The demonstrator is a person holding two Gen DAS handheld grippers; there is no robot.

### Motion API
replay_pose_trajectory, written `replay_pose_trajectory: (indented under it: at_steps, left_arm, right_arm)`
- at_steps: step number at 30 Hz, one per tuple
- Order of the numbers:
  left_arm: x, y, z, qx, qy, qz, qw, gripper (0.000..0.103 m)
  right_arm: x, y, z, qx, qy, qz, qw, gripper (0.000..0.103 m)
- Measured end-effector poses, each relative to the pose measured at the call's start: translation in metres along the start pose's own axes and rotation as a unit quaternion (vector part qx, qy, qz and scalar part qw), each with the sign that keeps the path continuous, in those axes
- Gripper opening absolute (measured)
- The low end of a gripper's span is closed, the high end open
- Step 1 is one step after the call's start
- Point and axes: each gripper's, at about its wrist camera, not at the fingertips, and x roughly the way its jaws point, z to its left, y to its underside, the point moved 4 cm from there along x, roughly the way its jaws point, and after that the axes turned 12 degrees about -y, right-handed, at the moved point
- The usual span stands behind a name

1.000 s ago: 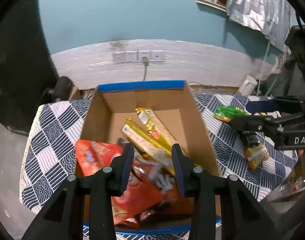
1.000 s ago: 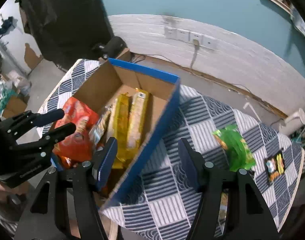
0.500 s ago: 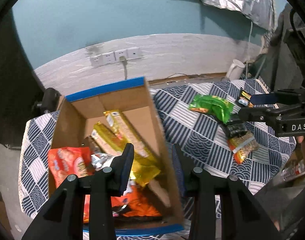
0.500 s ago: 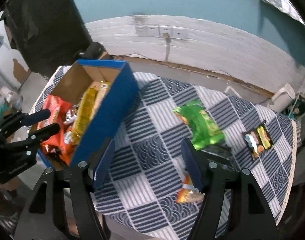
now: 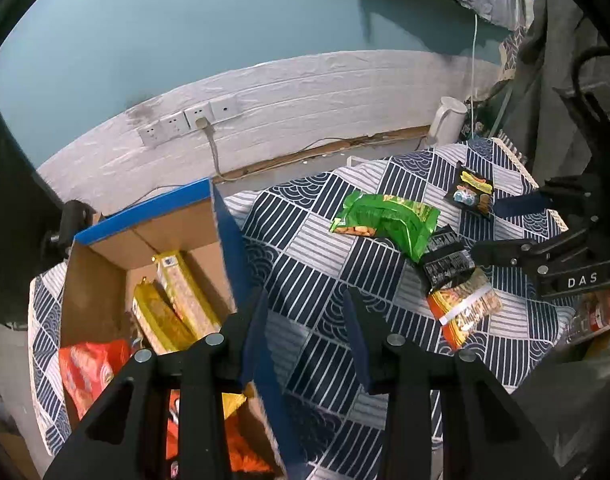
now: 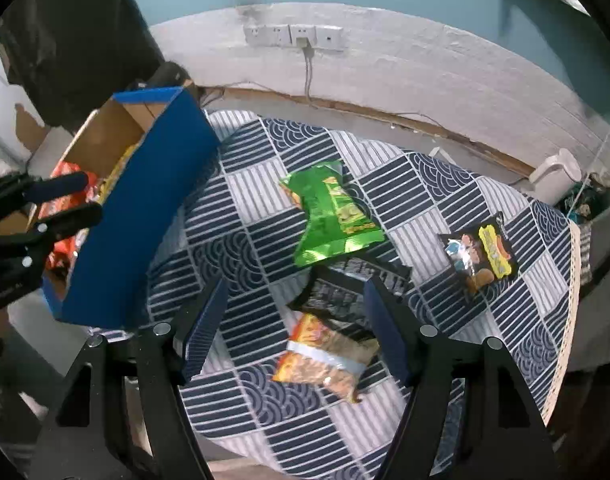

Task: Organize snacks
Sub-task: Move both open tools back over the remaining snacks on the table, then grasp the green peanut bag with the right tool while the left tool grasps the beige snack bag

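L wrist view: left gripper [image 5: 305,320] bottom centre, jaws apart by a moderate gap, nothing between them. It hangs over the R wall of the cardboard box [image 5: 101,300], which fills the lower left of frame. Box has blue outer walls, brown inside. In the box: two yellow snack packs [image 5: 177,308] side by side, orange bag [image 5: 85,372] at the near end, more orange wrappers under the gripper body.

Table w/ blue-white patterned cloth [image 5: 305,248] takes centre and right. Loose snacks on it: green bag [image 5: 389,220] centre-right, black pouch [image 5: 447,262] just below it and touching, orange-clear pack [image 5: 463,312] lower right w/ black pouch overlapping its top, small black cartoon packet [image 5: 471,192] upper right, apart from the rest. Right gripper [image 5: 505,228] comes in from the right edge, fingers apart, holding nothing, just beside the black pouch.

R wrist view: right gripper [image 6: 295,308] bottom centre, jaws wide, empty, straddling the black pouch [image 6: 337,296] and orange-clear pack [image 6: 329,360] from above; contact w/ either can't be told. Green bag [image 6: 331,216] mid-frame, cartoon packet [image 6: 479,252] at right, box [image 6: 137,216] at left, left gripper [image 6: 61,200] at left edge over the box, fingers parted.

Bkgd: wall sockets [image 6: 293,36] top centre, white kettle [image 6: 553,176] at right.
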Motion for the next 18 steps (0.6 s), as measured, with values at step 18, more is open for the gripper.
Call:
replay_pose_trajectory:
  at_steps: [18]
  left_arm:
    - [0.069,-0.024,-0.028,0.029,0.019,0.045,0.9984,0.040]
  right_arm:
    - [0.083,-0.061,-0.042,-0.049,-0.026,0.066,0.996,0.071]
